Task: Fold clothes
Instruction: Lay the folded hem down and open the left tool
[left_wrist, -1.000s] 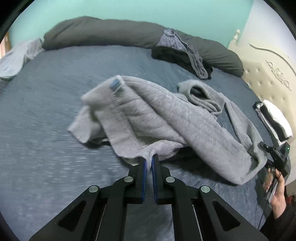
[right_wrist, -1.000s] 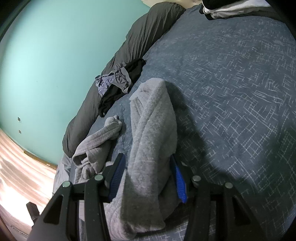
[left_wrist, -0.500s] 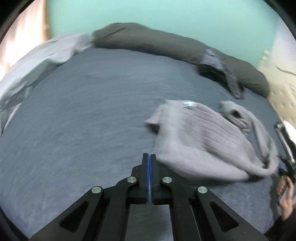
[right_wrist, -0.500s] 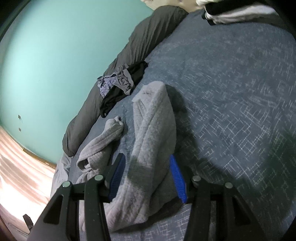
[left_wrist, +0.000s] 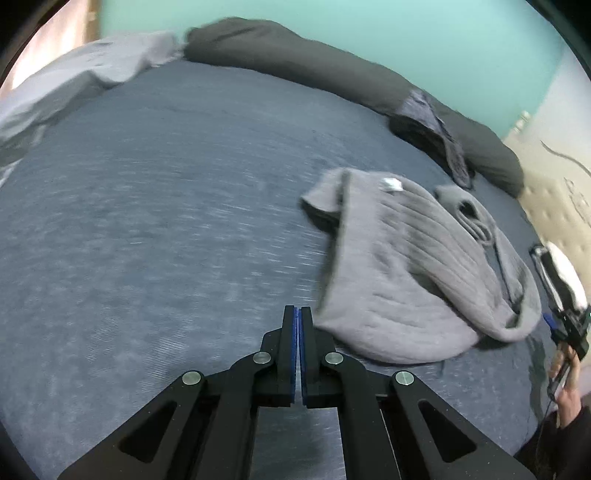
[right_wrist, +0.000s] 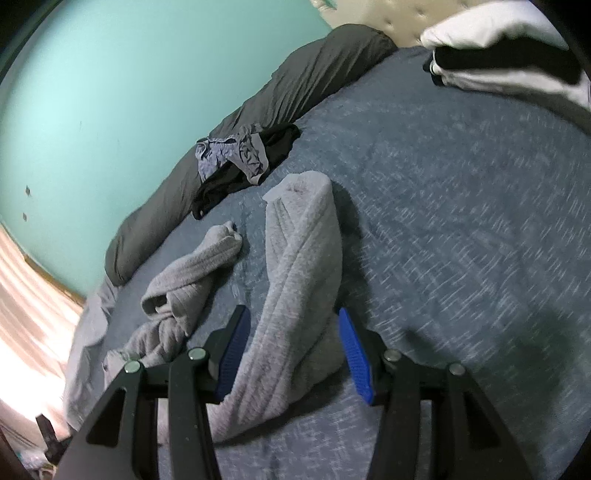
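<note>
Left gripper (left_wrist: 297, 325) clenched, empty, beside sweater (left_wrist: 399, 273). Right gripper (right_wrist: 291, 350) straddles sweater, jaws apart; grip unclear. Risk: unheld fabric bunches, skewing the fold.

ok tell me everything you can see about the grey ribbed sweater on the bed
The grey ribbed knit sweater looks soft and thick, with a small white label near its far edge. It lies crumpled and half folded on the blue-grey bed cover, one sleeve bunched off to the side. The right hand-held gripper has open jaws with a ridge of the fabric between them; whether the pads touch it is unclear. The left hand-held gripper is shut just beside the hem, holding nothing.
</note>
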